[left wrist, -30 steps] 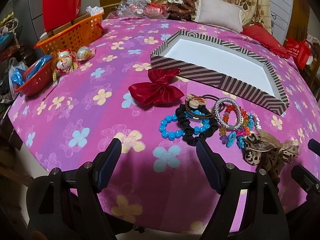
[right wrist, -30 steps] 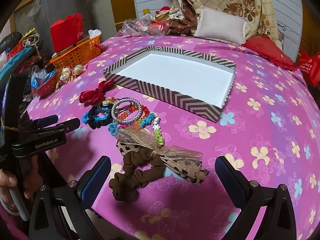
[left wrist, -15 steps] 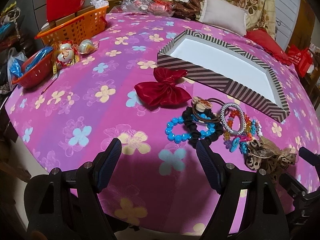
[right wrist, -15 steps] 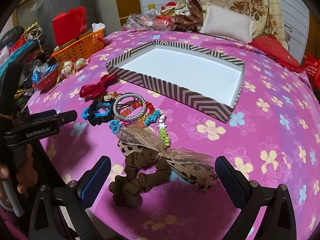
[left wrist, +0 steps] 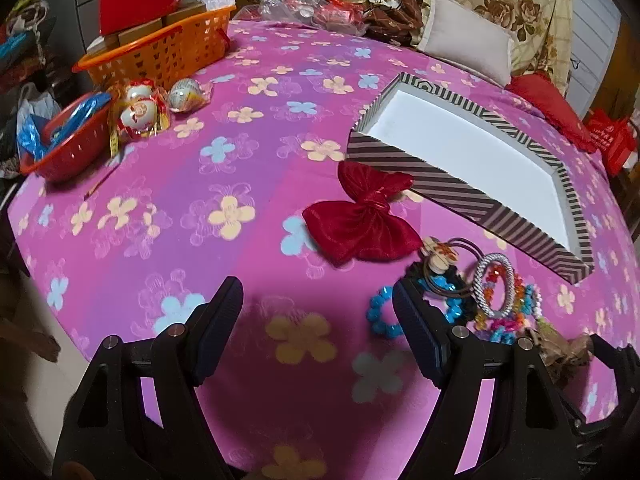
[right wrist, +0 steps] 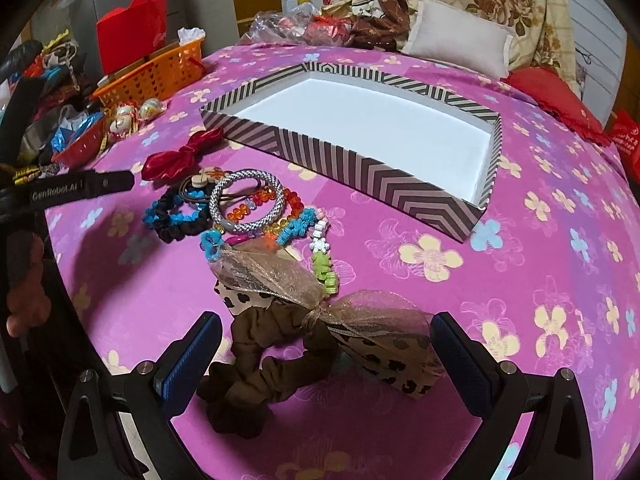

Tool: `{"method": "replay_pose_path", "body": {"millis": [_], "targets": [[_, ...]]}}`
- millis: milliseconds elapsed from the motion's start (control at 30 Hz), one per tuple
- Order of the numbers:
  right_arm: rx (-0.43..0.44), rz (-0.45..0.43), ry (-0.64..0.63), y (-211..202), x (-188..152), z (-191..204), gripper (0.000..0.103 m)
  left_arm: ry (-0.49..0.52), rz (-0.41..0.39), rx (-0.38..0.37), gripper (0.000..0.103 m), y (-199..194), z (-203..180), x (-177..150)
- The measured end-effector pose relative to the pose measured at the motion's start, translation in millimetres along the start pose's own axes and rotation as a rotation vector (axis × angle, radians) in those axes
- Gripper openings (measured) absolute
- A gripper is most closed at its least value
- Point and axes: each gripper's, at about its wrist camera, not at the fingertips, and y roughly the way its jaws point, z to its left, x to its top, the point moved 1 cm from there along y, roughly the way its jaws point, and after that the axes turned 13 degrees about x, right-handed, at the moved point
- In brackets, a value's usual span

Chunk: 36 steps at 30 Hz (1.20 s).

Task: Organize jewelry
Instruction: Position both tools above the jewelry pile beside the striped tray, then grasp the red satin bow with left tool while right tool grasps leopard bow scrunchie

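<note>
Evidently ready to load the empty striped box [right wrist: 360, 168], both tools hang spread: right tool [right wrist: 326, 344] straddling the brown scrunchie bow [right wrist: 304, 320], left tool [left wrist: 318, 320] empty beside it.

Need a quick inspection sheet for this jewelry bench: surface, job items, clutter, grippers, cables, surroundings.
Surface: pink floral cloth covers the table.
Job's things: striped box open, nothing in it; red bow beside its near wall; silver bangle on top of the beaded bracelets and black scrunchie; brown scrunchie with leopard bow nearest the edge.
Clutter: orange basket, red bowl, wrapped round ornaments.
Grippers: left gripper open, over bare cloth; right gripper open, straddling the brown scrunchie.
Cables: nothing seen.
Surroundings: pillow, floral bedding behind.
</note>
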Motion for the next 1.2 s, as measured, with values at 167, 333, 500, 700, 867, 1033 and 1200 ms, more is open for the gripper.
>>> {"method": "replay_pose_path", "body": {"millis": [167,333,500,700,867,1033,1200], "targets": [[-0.001,0.015,-0.001,5,-1,-2,0.103,0.011,0.003,0.003,0.078,7,-3,5],[0.004,0.027,0.006,8,-4,-4,0.103,0.026,0.003,0.008,0.078,13,-7,11],[0.015,0.035,0.021,11,-5,-8,0.103,0.039,0.002,0.010,0.078,20,-11,22],[0.023,0.040,0.024,13,-5,-10,0.103,0.063,0.015,-0.014,0.078,36,-19,40],[0.024,0.043,0.023,13,-4,-10,0.103,0.095,0.042,-0.019,0.078,51,-27,45],[0.033,0.043,0.034,13,-4,-11,0.103,0.099,0.082,-0.024,0.078,65,-31,44],[0.038,0.037,0.043,15,-5,-12,0.103,0.109,0.070,-0.030,0.078,66,-36,44]]}}
